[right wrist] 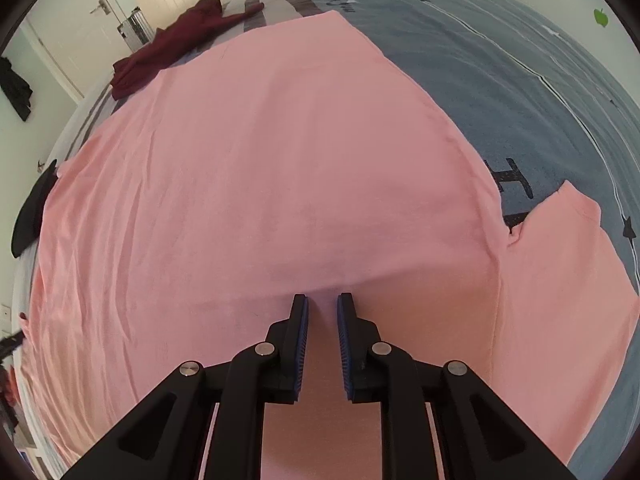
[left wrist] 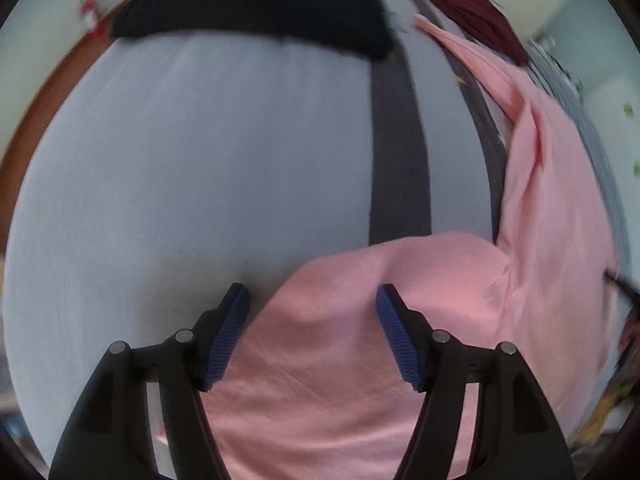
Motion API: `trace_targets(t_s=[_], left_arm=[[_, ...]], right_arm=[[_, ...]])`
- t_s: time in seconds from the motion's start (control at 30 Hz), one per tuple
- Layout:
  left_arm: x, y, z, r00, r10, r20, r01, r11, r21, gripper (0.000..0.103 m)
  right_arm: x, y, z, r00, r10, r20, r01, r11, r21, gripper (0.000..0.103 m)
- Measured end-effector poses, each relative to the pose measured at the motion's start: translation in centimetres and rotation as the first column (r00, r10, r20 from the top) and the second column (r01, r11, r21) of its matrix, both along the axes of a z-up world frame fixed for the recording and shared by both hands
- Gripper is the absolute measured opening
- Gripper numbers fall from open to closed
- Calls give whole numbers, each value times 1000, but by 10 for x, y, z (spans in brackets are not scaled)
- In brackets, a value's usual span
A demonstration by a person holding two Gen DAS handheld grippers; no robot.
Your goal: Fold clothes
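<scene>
A pink shirt [right wrist: 260, 160] lies spread flat on the grey-blue bedspread [right wrist: 500, 60], with one short sleeve [right wrist: 568, 248] out to the right. My right gripper [right wrist: 323, 297] points down at the shirt's near edge. Its blue pads stand close together with a small pucker of pink cloth at their tips, so it is shut on the shirt. In the left wrist view the same pink shirt [left wrist: 320, 360] bulges up under my left gripper [left wrist: 312, 288]. That gripper is open, its pads wide apart on either side of the cloth and not pressing it.
A black garment [left wrist: 256, 8] lies folded at the far side of the bedspread [left wrist: 180, 160], which has a dark stripe [left wrist: 396, 140]. A maroon garment [right wrist: 168, 48] is crumpled beyond the shirt's far corner. A white door [right wrist: 80, 12] and wardrobe stand behind the bed.
</scene>
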State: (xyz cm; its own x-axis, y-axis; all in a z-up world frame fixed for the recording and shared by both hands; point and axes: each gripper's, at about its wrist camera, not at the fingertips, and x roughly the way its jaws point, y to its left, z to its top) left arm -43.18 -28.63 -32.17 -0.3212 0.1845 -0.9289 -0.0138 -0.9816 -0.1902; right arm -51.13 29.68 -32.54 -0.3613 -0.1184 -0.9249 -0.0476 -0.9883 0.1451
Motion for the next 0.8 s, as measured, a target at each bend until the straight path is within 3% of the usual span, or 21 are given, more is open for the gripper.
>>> trace_targets(t_s=[0.03, 0.07, 0.1, 0.23, 0.4, 0.47, 0.53, 0.63, 0.8], left_arm=[[2, 4, 3, 1000, -23, -19, 23, 1000, -7, 38], [5, 8, 7, 998, -46, -39, 45, 999, -14, 17], [7, 12, 10, 996, -69, -58, 67, 997, -21, 13], [43, 50, 31, 976, -190, -103, 191, 982, -2, 12], [99, 113, 37, 932, -361, -40, 361, 932, 12, 12], [102, 113, 34, 951, -308, -36, 309, 951, 26, 13], [94, 99, 31, 980, -197, -29, 198, 980, 37, 13], [70, 77, 33, 996, -55, -66, 56, 998, 7, 19], [27, 48, 26, 993, 83, -84, -85, 996, -15, 48]], right_arm=[[0, -2, 0, 1000, 3, -1, -3, 1000, -3, 15], [-1, -4, 0, 1000, 9, -1, -9, 1000, -8, 15], [-2, -6, 0, 1000, 14, 0, -14, 1000, -9, 15], [-1, -12, 8, 999, 42, -4, -42, 999, -29, 15], [0, -22, 9, 996, 91, -4, -91, 995, -50, 15], [-3, -26, 10, 994, 107, -3, -107, 993, -52, 15], [-4, -28, 11, 994, 106, -2, -106, 992, -63, 15], [-8, -30, 14, 994, 113, -8, -113, 991, -73, 15], [-11, -29, 18, 991, 130, -14, -131, 988, -83, 15]])
